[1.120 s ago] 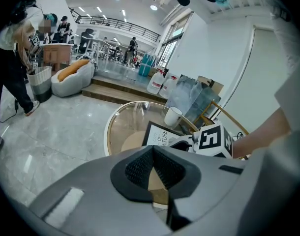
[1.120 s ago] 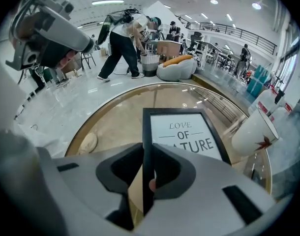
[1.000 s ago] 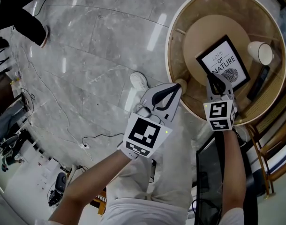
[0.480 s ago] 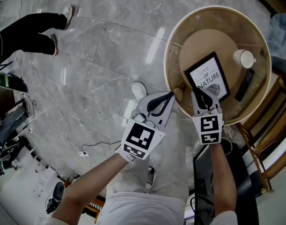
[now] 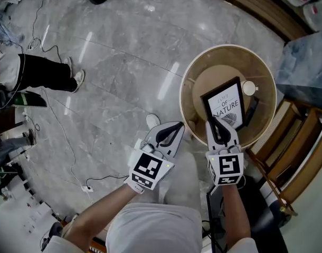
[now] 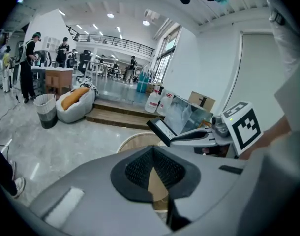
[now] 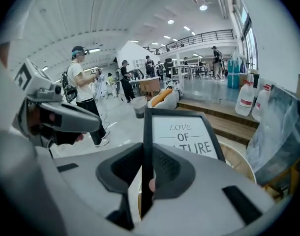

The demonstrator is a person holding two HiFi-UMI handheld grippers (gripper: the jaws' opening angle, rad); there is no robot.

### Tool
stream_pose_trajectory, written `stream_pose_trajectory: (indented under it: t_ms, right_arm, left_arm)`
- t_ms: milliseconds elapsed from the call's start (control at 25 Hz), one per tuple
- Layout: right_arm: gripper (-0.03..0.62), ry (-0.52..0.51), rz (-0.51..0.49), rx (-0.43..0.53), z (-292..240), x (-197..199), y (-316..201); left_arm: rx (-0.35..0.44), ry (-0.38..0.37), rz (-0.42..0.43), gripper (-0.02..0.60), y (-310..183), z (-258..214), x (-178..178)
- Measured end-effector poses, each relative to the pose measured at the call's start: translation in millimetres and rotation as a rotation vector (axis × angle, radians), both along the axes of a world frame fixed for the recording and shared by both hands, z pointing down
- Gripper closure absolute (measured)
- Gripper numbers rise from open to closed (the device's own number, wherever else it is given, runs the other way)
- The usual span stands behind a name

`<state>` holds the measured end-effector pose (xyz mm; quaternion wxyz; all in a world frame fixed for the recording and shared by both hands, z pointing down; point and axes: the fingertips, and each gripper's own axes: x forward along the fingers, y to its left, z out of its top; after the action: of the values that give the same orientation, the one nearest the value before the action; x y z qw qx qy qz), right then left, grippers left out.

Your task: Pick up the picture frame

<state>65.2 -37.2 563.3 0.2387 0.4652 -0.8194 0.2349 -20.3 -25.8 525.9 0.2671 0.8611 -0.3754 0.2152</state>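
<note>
**While the right gripper clamps the frame, the left is shut on nothing**

Where the right gripper (image 5: pixel 214 124) meets the picture frame (image 5: pixel 224 104), its 2 jaws are closed on the frame's left rail near the bottom corner. The frame hangs over the round worktop (image 5: pixel 185 96), long axis running away from the person, top edge farthest, print upright to the holder. From the left gripper view its far end (image 6: pixel 162 128) tilts upward. Whether the near end touches the worktop cannot be told. The jaws hide the frame's lower part and the start of "NATURE". The left gripper (image 5: pixel 178 125) sits beside the rim, jaws together and empty. A white cup (image 5: pixel 249 87) stands just beyond the frame.
</note>
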Motion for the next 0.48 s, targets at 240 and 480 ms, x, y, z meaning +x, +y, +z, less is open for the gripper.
stream_pose_trajectory:
  t_ms: [240, 480]
  right_arm:
    - [0.537, -0.017, 0.052, 0.166, -117.1, 10.0, -4.9]
    - [0.537, -0.023, 0.085, 0.319, -216.1, 9.6, 3.1]
  left_arm:
    - [0.070, 0.038, 0.011, 0.578, -2.3, -85.1, 0.5]
    - [0.160, 0.093, -0.036, 0.578, -2.7, -171.0, -11.1]
